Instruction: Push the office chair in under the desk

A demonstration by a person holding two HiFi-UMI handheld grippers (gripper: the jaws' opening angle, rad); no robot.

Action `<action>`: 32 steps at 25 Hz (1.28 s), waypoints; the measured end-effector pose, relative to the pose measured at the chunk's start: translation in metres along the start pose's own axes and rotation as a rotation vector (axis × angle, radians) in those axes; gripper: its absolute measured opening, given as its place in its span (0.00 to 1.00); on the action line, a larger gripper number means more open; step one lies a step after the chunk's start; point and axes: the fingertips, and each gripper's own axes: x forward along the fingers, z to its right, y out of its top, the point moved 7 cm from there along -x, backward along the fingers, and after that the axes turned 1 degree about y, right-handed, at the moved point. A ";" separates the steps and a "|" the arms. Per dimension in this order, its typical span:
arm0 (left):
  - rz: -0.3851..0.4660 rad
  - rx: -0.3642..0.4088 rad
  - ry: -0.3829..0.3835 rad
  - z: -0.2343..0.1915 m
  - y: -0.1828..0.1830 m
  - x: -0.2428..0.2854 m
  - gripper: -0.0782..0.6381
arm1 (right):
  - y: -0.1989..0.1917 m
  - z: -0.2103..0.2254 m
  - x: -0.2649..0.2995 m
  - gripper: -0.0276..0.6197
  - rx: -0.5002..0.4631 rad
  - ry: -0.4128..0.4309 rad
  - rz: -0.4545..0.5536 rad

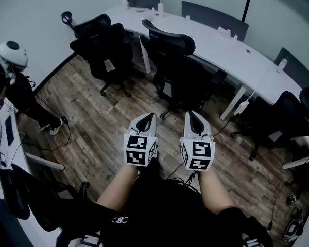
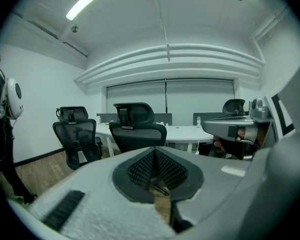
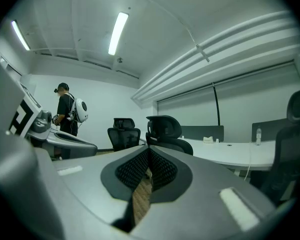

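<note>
Left gripper [image 1: 149, 118] and right gripper [image 1: 194, 118] side by side, both clenched empty, aimed at office chair [image 1: 176, 68] just beyond, untucked before white desk [image 1: 232, 53]; likely readied as blunt pushers.

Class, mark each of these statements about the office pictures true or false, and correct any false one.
1. The left tongs and right tongs are both shut and empty. True.
2. The left tongs press on the office chair. False: both tongs are held clear of it, short of its back.
3. The desk is white. True.
4. The floor is grey carpet. False: it is wood-patterned planks.
5. A person stands at the left of the head view. True.
</note>
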 end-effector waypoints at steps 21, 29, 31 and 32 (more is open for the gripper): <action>0.028 0.067 -0.070 -0.166 0.068 0.201 0.21 | 0.026 0.032 0.228 0.19 -0.068 -0.067 -0.082; -0.016 0.405 -0.147 -0.239 0.097 0.301 0.40 | 0.030 0.070 0.298 0.32 -0.326 -0.161 -0.235; -0.046 0.476 -0.165 -0.257 0.103 0.329 0.44 | 0.029 0.083 0.314 0.34 -0.391 -0.188 -0.288; -0.055 0.521 -0.169 -0.265 0.107 0.343 0.44 | 0.028 0.090 0.322 0.34 -0.427 -0.205 -0.316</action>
